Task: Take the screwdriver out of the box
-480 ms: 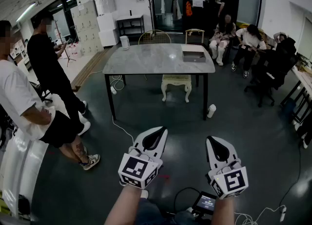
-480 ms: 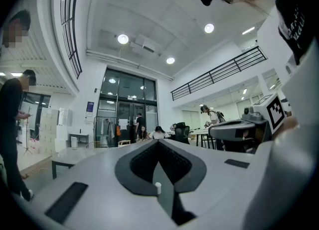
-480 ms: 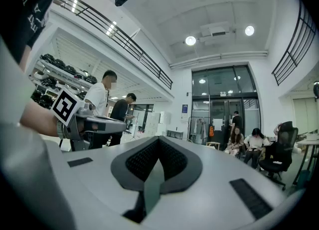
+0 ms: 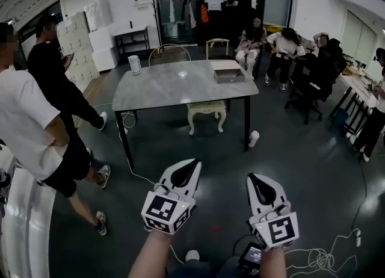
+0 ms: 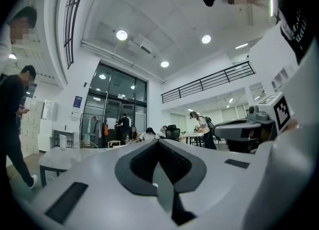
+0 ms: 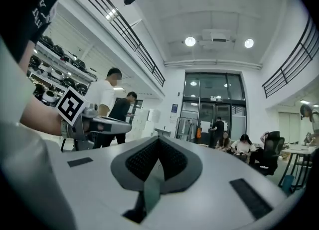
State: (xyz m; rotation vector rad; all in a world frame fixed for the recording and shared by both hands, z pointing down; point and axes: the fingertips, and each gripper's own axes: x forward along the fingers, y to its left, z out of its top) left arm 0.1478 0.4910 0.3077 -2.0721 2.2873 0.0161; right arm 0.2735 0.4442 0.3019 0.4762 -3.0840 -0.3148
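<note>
Grey worktop (image 4: 162, 90) is seen far off, with the box (image 4: 229, 73) set at its right end; no screwdriver can be made out. Left gripper (image 4: 191, 165) and right gripper (image 4: 252, 178) are held near, jaws closed on nothing. Nothing is judged done yet.

Way ahead: we have open floor (image 4: 198, 144) up to the table (image 4: 180, 87).
Left side: a person in white (image 4: 30, 126) and a person in black (image 4: 54, 84) crowd our left flank.
Under table: a pale stool (image 4: 206, 109) fills the middle; a white cup (image 4: 254, 138) stands by the right leg.
Floor hazard: a cable (image 4: 139, 177) trails from the left leg.
Tabletop: mostly bare for us; box (image 4: 228, 72) far right, white canister (image 4: 135, 64) far left.
</note>
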